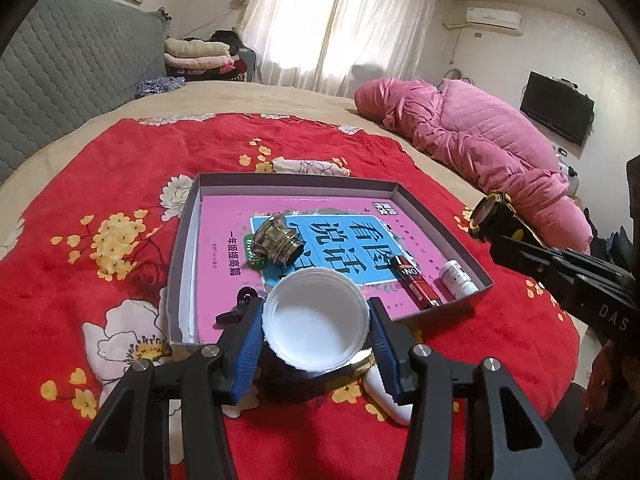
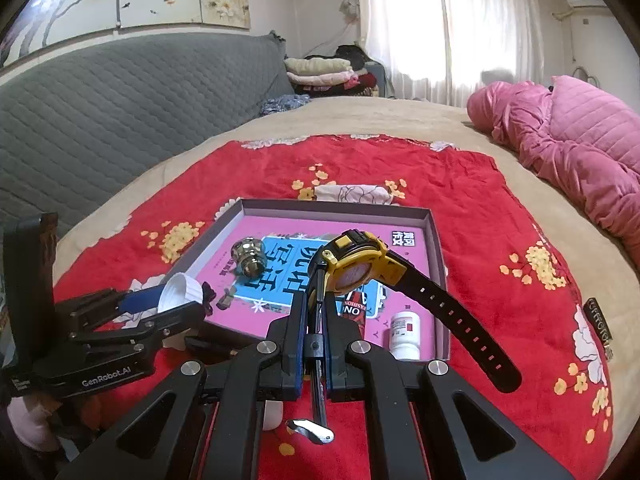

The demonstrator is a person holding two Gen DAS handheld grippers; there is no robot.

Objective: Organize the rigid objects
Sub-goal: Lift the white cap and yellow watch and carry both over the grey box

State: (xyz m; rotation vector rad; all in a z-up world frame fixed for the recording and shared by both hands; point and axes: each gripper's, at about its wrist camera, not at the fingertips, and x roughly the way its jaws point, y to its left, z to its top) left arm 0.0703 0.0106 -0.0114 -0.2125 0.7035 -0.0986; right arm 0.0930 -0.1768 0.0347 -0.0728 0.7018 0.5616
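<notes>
My left gripper (image 1: 316, 322) is shut on a white plastic lid (image 1: 316, 320), hollow side up, over the near edge of a shallow grey box (image 1: 436, 216). The box lies on a red flowered blanket and holds a pink book (image 1: 224, 264), a metal threaded fitting (image 1: 278, 240), a red-black tube (image 1: 416, 286) and a small white bottle (image 1: 458, 278). My right gripper (image 2: 318, 280) is shut on the strap of a yellow-black watch (image 2: 356, 264), held up over the box's near side. In the left wrist view the watch (image 1: 490, 216) hangs at the right.
A small black clip (image 1: 236, 308) lies by the box's near left corner. A white object (image 1: 390, 396) rests on the blanket under the left gripper. A pink quilted jacket (image 1: 472, 136) lies at the right; a grey headboard (image 2: 100, 120) and folded clothes (image 2: 328, 70) stand behind.
</notes>
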